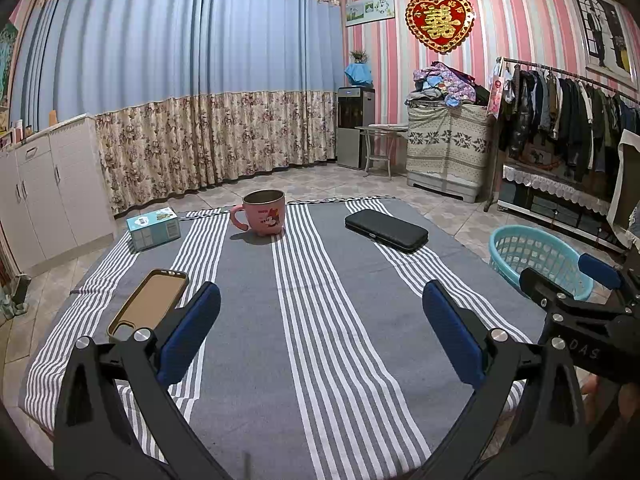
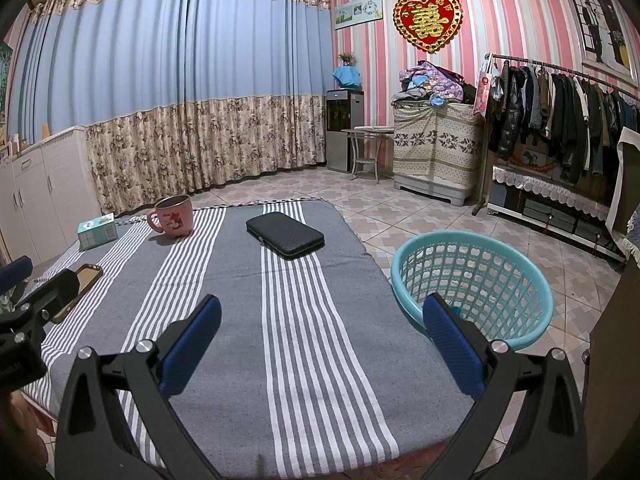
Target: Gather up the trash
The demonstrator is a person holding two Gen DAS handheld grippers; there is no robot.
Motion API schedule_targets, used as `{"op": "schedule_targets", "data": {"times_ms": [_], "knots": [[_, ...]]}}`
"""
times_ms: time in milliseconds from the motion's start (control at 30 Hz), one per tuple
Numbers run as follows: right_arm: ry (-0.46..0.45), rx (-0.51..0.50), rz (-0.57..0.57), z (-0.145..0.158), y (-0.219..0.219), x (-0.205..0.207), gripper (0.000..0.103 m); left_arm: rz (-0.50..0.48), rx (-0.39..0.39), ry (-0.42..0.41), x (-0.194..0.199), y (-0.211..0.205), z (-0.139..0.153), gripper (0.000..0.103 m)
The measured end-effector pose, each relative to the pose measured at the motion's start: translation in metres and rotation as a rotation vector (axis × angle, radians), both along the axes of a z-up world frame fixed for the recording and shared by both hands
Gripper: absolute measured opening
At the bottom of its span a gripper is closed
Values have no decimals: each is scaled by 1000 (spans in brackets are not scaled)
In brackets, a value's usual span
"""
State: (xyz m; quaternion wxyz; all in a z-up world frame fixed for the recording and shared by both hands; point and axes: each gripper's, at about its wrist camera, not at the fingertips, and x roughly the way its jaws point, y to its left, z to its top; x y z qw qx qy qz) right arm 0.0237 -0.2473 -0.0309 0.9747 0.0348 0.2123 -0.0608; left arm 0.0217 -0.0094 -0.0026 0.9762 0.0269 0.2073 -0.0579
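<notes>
Looking along the left gripper [image 1: 320,328], its 2 blue-padded fingers stand wide apart, holding nothing, above the grey white-striped cloth [image 1: 320,360]. A tan phone case [image 1: 154,300] lies just beside the left finger; a pink cartoon mug [image 1: 262,214], teal carton [image 1: 154,228] and black zip case [image 1: 386,230] sit farther off.

From the right view, the right gripper [image 2: 322,334] is equally spread and empty, with the turquoise mesh basket [image 2: 472,276] just off the cloth's edge. No obvious trash shows, so a wrong item may get binned.
</notes>
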Motion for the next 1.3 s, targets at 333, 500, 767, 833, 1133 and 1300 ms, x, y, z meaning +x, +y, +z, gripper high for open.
{"op": "schedule_targets", "data": {"times_ms": [333, 500, 767, 833, 1133, 1300], "knots": [[-2, 2, -1, 0, 0, 0, 99, -1, 0, -1, 0, 0, 0, 98], [0, 0, -1, -1, 0, -1, 99, -2, 0, -4, -1, 0, 1, 98], [-1, -1, -1, 1, -1, 0, 99, 2, -3, -3, -1, -2, 1, 98], [0, 1, -2, 0, -2, 0, 99, 2, 1, -4, -1, -2, 1, 98], [-1, 1, -2, 1, -2, 0, 99, 2, 1, -5, 0, -2, 1, 98], [0, 0, -2, 1, -2, -1, 99, 2, 7, -12, 0, -2, 2, 98]]}}
